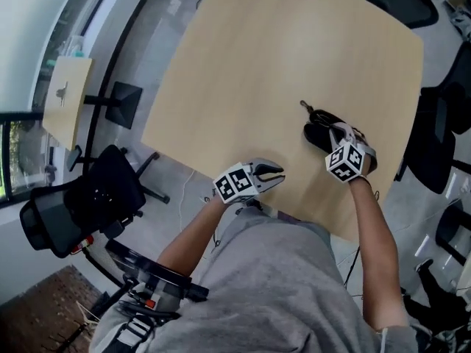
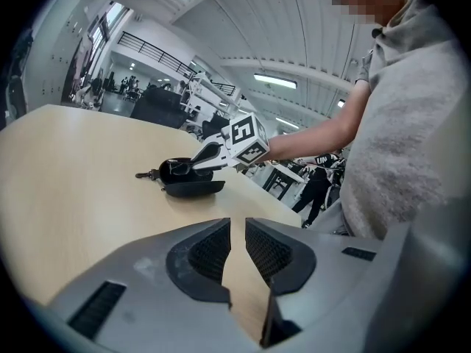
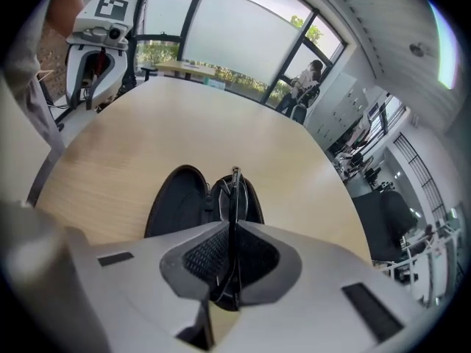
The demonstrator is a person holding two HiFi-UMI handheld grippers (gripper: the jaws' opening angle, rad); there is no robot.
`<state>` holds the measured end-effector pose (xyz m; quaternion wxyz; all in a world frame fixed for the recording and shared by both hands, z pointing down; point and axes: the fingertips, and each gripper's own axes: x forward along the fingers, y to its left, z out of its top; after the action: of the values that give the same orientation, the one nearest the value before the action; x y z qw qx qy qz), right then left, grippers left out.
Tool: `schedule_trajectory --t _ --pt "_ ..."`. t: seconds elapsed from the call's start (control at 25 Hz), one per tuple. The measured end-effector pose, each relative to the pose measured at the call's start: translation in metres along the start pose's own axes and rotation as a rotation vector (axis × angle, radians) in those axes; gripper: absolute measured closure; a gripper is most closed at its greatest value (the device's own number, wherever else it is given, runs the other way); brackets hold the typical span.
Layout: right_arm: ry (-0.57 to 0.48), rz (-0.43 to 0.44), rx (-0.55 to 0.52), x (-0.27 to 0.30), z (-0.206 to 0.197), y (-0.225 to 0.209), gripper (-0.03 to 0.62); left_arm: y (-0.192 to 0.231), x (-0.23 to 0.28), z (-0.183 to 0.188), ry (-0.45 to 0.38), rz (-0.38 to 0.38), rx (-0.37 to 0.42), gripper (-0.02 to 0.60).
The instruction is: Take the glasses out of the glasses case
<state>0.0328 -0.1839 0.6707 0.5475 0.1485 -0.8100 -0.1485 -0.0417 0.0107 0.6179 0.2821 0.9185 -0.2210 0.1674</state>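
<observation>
Toward the right near edge of the table (image 1: 257, 65), head view, the open case (image 1: 318, 137) lies under the right gripper (image 1: 346, 132). The left gripper (image 1: 277, 176) sits well to the case's left.

Left gripper view: its jaws stand a slit apart with only bare table between them.

Right gripper view: the jaws are clamped on the glasses (image 3: 234, 186), which stand edge-on over the case's right shell, long axis running straight away. I cannot tell whether they are clear of the shell. A lift up and back probably frees them.

glasses (image 3: 234, 190) in the case (image 1: 318, 134) at the table's (image 1: 257, 65) right, right tool (image 1: 340, 132) over it, left tool (image 1: 277, 175) leftward
</observation>
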Motion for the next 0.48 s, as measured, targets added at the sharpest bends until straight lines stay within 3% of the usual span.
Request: schedule_trajectory --t 0.48 --pt "-0.035 -0.115 -0.011 -0.064 0.039 0.002 0.56 0.0 -0.052 0.003 -0.101 0.051 0.024 0.535"
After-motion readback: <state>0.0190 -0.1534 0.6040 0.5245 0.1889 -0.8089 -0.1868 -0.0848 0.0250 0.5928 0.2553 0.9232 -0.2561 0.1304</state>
